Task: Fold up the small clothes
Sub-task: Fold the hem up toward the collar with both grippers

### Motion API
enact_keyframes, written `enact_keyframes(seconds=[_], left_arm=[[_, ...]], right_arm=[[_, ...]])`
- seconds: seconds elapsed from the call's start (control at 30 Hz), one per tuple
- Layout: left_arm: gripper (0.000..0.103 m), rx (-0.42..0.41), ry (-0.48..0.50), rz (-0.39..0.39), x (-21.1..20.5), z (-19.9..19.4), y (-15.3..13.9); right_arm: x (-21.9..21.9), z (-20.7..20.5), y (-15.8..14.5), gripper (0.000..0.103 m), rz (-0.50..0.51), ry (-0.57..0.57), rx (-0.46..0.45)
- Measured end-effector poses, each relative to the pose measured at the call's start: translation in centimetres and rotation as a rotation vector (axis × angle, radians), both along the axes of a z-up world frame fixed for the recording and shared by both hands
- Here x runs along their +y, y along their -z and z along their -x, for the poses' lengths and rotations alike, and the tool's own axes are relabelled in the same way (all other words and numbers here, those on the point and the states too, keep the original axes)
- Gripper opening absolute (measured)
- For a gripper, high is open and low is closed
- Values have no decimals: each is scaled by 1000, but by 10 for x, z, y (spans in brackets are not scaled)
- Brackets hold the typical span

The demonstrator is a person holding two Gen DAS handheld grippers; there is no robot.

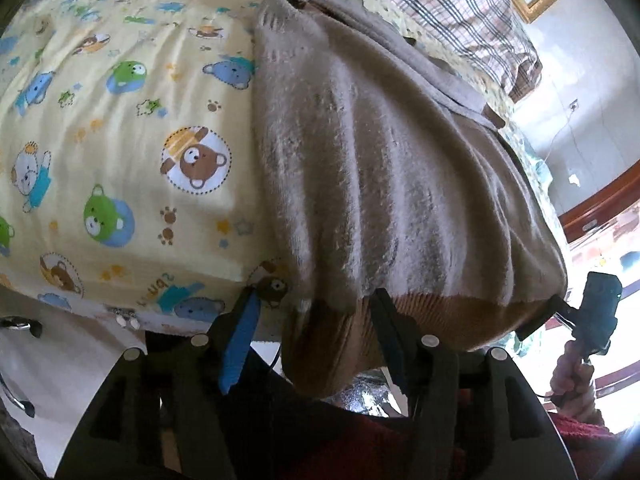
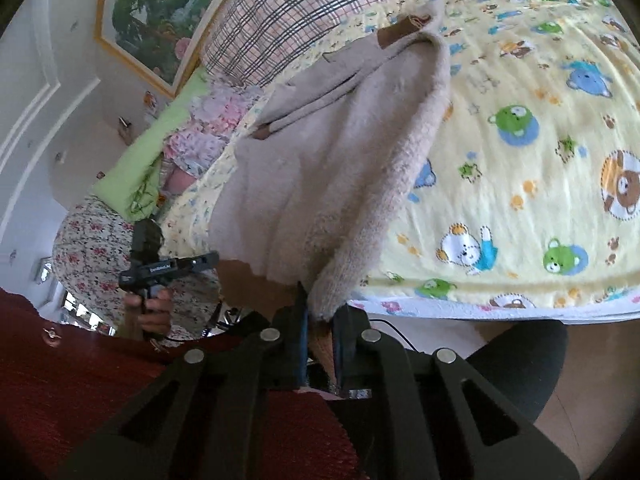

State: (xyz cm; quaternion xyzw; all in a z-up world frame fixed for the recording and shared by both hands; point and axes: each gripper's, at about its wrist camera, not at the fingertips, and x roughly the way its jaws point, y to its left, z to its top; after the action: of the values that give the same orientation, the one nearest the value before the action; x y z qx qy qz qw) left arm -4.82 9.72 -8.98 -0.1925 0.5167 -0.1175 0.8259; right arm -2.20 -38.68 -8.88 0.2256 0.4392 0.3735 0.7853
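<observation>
A small beige fuzzy sweater (image 1: 380, 168) with a tan ribbed hem (image 1: 440, 320) lies stretched over the near edge of the bed. My left gripper (image 1: 316, 304) is open, its jaws wide apart around a hanging fold of the hem. My right gripper (image 2: 320, 312) is shut on the sweater's (image 2: 320, 168) hem corner. In the left wrist view the right gripper (image 1: 552, 312) pinches the far hem corner. In the right wrist view the left gripper (image 2: 208, 260) touches the other hem corner.
A yellow bear-print sheet (image 1: 120, 140) covers the bed. A plaid pillow (image 2: 288, 4) lies at the head, with a green pillow (image 2: 136, 176) and floral bedding (image 2: 92, 248) beside it. The person's red sleeve (image 2: 80, 380) fills the lower left.
</observation>
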Motion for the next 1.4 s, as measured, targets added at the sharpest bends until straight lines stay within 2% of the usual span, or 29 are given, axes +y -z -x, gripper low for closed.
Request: enact_keyframes(seconds=[0.1, 0.13, 0.2, 0.27, 0.43, 0.63, 0.83, 1.0, 1.13, 1.4], left_arm=[[57, -20, 25, -45, -11, -2, 0], [46, -30, 35, -65, -14, -1, -1], [12, -45, 70, -87, -19, 1, -2], [11, -52, 74, -69, -19, 1, -5], [10, -151, 115, -27, -24, 11, -35], [10, -244, 95, 69, -12, 0, -75], [10, -398, 49, 117, 0, -46, -130], [10, -486, 25, 95, 4, -101, -162], [10, -476, 1, 81, 6, -159, -167], [10, -363, -64, 54, 15, -272, -145]], right_arm=[[-2, -3, 2, 11, -9, -2, 9], [-6, -2, 3, 11, -15, -4, 11], [-9, -2, 4, 11, -27, -6, 11], [-9, -2, 1, 11, -37, -10, 9], [-10, -1, -7, 11, -64, -29, -5], [-19, -15, -25, 11, -209, -23, -43], [-20, -57, -56, 10, -354, -15, -135], [-12, -117, -84, 10, -395, 9, -216], [-7, -167, -99, 10, -382, 60, -235], [0, -268, -87, 10, -307, 187, -136]])
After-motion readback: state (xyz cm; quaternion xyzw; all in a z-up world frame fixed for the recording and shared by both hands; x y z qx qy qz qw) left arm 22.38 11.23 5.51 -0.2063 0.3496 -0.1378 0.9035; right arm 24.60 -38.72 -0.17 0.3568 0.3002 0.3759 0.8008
